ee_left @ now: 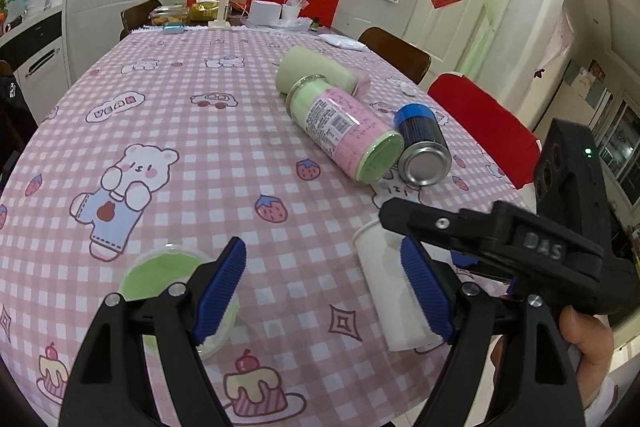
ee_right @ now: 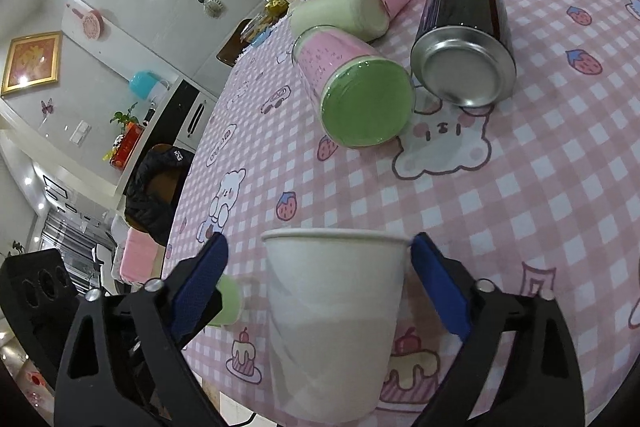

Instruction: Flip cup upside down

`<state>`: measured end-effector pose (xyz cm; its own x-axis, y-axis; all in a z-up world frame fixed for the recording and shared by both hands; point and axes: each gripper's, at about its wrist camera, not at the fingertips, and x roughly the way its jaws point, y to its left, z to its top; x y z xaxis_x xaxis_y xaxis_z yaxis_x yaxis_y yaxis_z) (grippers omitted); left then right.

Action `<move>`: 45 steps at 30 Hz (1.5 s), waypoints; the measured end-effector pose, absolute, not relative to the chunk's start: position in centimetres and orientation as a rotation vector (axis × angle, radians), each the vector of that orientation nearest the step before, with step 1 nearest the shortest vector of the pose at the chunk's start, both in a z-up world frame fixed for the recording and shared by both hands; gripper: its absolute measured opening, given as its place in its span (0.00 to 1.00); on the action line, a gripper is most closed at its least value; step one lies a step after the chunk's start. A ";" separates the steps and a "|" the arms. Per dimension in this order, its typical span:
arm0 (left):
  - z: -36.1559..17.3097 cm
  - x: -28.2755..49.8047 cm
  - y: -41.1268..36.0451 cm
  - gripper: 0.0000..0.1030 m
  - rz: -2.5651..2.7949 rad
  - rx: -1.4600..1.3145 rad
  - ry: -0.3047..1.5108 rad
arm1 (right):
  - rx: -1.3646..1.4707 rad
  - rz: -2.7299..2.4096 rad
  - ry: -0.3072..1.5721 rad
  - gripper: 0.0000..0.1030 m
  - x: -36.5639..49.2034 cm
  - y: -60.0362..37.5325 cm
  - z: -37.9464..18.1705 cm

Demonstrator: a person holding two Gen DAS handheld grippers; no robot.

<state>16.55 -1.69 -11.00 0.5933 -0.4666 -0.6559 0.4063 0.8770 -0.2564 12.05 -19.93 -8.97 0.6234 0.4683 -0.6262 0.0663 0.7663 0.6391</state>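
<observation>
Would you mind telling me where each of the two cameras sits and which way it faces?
Left wrist: on the left gripper, open, facing across the table; the right gripper and a thumb show.
Right wrist: on the right gripper, open around the paper cup; the left gripper's body shows.
Shared: paper cup, pink-green can, metal tin, green lid.

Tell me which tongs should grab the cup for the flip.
Right. The right tongs already straddle the white paper cup, open, one pad near its rim. The left tongs are open beside it, over the pink checked tablecloth.
</observation>
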 end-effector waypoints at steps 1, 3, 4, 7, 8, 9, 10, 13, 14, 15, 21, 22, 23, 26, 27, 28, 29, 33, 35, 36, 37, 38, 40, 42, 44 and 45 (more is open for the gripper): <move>-11.0 16.5 -1.7 0.76 -0.507 -0.081 0.786 | 0.682 0.257 0.888 0.72 12.2 -19.9 -9.2; -11.0 16.5 -1.7 0.76 -0.504 -0.081 0.785 | 0.702 0.270 0.895 0.70 12.4 -20.2 -9.4; -11.0 16.5 -1.8 0.76 -0.502 -0.079 0.786 | 0.703 0.273 0.896 0.70 12.5 -20.3 -9.4; -11.0 16.5 -1.7 0.76 -0.502 -0.078 0.784 | 0.690 0.269 0.889 0.70 12.4 -20.3 -9.0; -10.9 16.5 -1.7 0.76 -0.502 -0.079 0.781 | 0.685 0.269 0.876 0.70 12.2 -20.4 -8.7; -10.9 16.4 -1.7 0.76 -0.499 -0.080 0.778 | 0.676 0.269 0.856 0.70 12.0 -20.5 -8.3; -10.8 16.3 -1.6 0.76 -0.498 -0.082 0.773 | 0.661 0.267 0.839 0.69 11.9 -20.4 -7.9; -10.4 16.3 -1.5 0.76 -0.488 -0.090 0.756 | 0.588 0.237 0.785 0.69 11.2 -20.2 -6.4; -10.3 16.3 -1.5 0.76 -0.483 -0.094 0.754 | 0.566 0.225 0.771 0.69 11.0 -20.2 -6.1; -10.2 16.5 -1.4 0.76 -0.476 -0.103 0.753 | 0.547 0.213 0.754 0.69 10.7 -20.2 -5.6; -10.1 16.4 -1.9 0.76 -0.448 -0.104 0.743 | 0.463 0.159 0.690 0.69 9.7 -20.5 -4.4; -10.1 16.5 -1.9 0.76 -0.449 -0.107 0.744 | 0.452 0.150 0.683 0.69 9.6 -20.5 -4.3; -10.1 16.5 -1.9 0.76 -0.449 -0.108 0.745 | 0.441 0.143 0.676 0.69 9.6 -20.6 -4.1; -10.1 16.5 -1.9 0.76 -0.442 -0.112 0.748 | 0.393 0.113 0.650 0.69 9.4 -20.5 -3.8; -10.1 16.6 -1.8 0.76 -0.438 -0.115 0.750 | 0.370 0.101 0.640 0.69 9.2 -20.4 -3.7; -10.1 16.6 -1.9 0.76 -0.434 -0.115 0.749 | 0.338 0.081 0.627 0.69 9.1 -20.3 -3.5; -10.2 16.5 -1.8 0.76 -0.429 -0.113 0.748 | 0.300 0.057 0.614 0.69 9.0 -20.0 -3.5; -10.1 16.2 -2.0 0.76 -0.408 -0.091 0.738 | 0.201 0.013 0.580 0.69 8.2 -19.3 -3.8; -10.1 16.0 -2.1 0.76 -0.406 -0.084 0.737 | 0.184 0.014 0.577 0.70 8.0 -19.3 -4.3; -10.1 15.9 -2.2 0.76 -0.406 -0.080 0.737 | 0.178 0.012 0.575 0.70 7.8 -19.3 -4.6; -10.1 15.7 -2.2 0.76 -0.406 -0.076 0.737 | 0.177 0.011 0.576 0.70 7.7 -19.4 -4.8; -10.1 15.6 -2.2 0.76 -0.404 -0.072 0.737 | 0.179 0.011 0.580 0.70 7.6 -19.4 -5.1; -10.1 15.4 -2.2 0.76 -0.401 -0.067 0.734 | 0.185 0.013 0.576 0.70 7.2 -19.5 -5.3; -9.9 15.2 -2.1 0.76 -0.398 -0.064 0.731 | 0.191 0.014 0.575 0.71 6.9 -19.5 -5.3; -9.8 15.1 -2.0 0.76 -0.390 -0.063 0.729 | 0.189 0.021 0.577 0.71 6.5 -19.3 -5.3; -9.8 15.0 -1.9 0.76 -0.388 -0.064 0.727 | 0.192 0.031 0.580 0.71 6.4 -19.3 -5.3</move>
<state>14.97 -1.94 -9.80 0.6794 -0.3672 -0.6352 0.3234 0.9270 -0.1899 6.40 -19.25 -5.28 0.8365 0.0829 -0.5417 0.0249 0.9817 0.1887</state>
